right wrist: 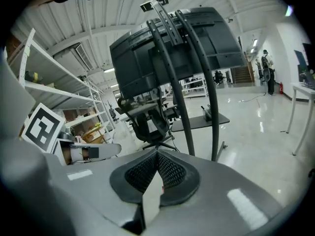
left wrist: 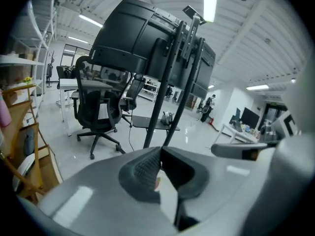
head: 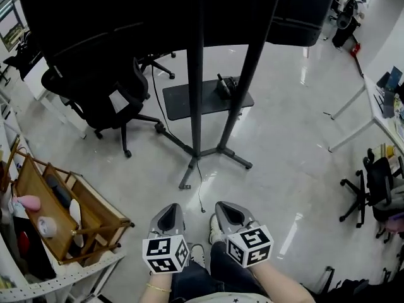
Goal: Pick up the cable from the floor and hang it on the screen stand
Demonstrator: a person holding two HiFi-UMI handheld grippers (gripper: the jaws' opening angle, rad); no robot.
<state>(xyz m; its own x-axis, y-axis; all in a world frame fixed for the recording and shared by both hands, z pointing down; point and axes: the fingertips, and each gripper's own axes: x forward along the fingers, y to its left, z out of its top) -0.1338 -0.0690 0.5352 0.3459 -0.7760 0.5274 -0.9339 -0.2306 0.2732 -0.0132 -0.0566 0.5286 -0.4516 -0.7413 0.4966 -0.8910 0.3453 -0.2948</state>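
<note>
The screen stand (head: pixel 197 81) rises in the middle of the head view, two black poles on splayed feet under a big black screen (head: pixel 126 17). A thin black cable (head: pixel 200 191) trails from the stand's base across the pale floor towards me, its end lying loose just ahead of the grippers. My left gripper (head: pixel 168 209) and right gripper (head: pixel 226 207) are held side by side low in the view, above my legs, both shut with nothing between the pads. From the left gripper (left wrist: pixel 160 149) the stand (left wrist: pixel 165 112) shows ahead. The right gripper (right wrist: pixel 157 152) also faces the stand (right wrist: pixel 189 107).
A black office chair (head: pixel 107 96) stands left of the stand. A dark low platform (head: pixel 189 100) with a small device sits behind the poles. A wooden rack (head: pixel 60 210) with several items is at the near left. A white table (head: pixel 356 109) and another chair (head: pixel 375 185) are at the right.
</note>
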